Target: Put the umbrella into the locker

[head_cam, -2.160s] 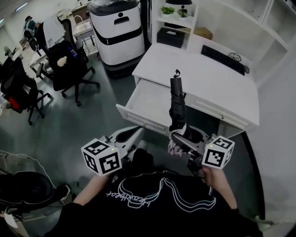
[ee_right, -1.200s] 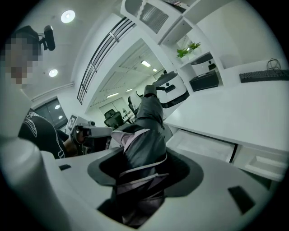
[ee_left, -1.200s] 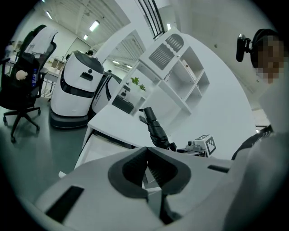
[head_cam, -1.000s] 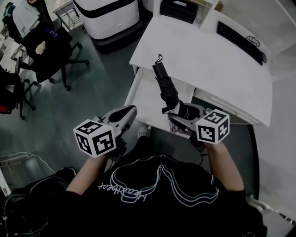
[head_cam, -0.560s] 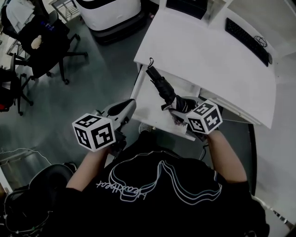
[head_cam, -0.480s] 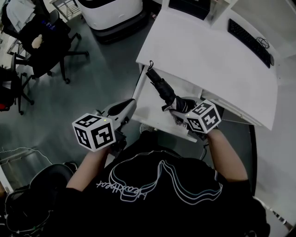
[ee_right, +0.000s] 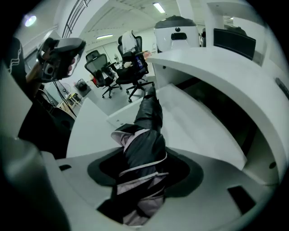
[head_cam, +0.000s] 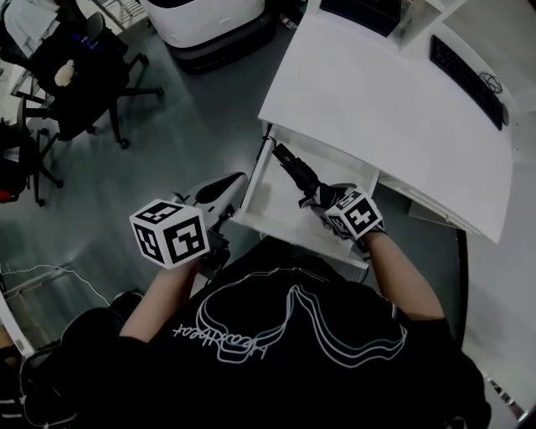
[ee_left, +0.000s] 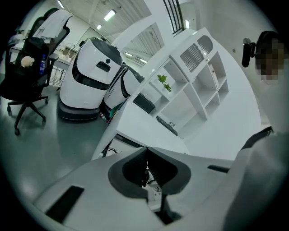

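A folded black umbrella [head_cam: 291, 172] [ee_right: 145, 131] with a pale lining lies slanted over the open white drawer [head_cam: 270, 208] [ee_right: 194, 119] of the desk [head_cam: 377, 100]. Its strap end points toward the drawer's far left corner. My right gripper [head_cam: 325, 198] [ee_right: 144, 169] is shut on the umbrella's thick end, just above the drawer's front part, and points steeply down. My left gripper [head_cam: 226, 184] [ee_left: 146, 155] hangs left of the drawer over the floor, jaws together with nothing between them.
A keyboard [head_cam: 469, 80] lies at the far right of the desk top. A big white machine [head_cam: 209, 17] [ee_left: 88, 76] stands on the floor beyond the drawer. Office chairs [head_cam: 75, 67] stand at the upper left. Shelving [ee_left: 189, 85] rises behind the desk.
The right gripper has come down with the umbrella, tipping it from nearly upright to slanted low over the drawer. The left gripper has shifted a little beside the drawer.
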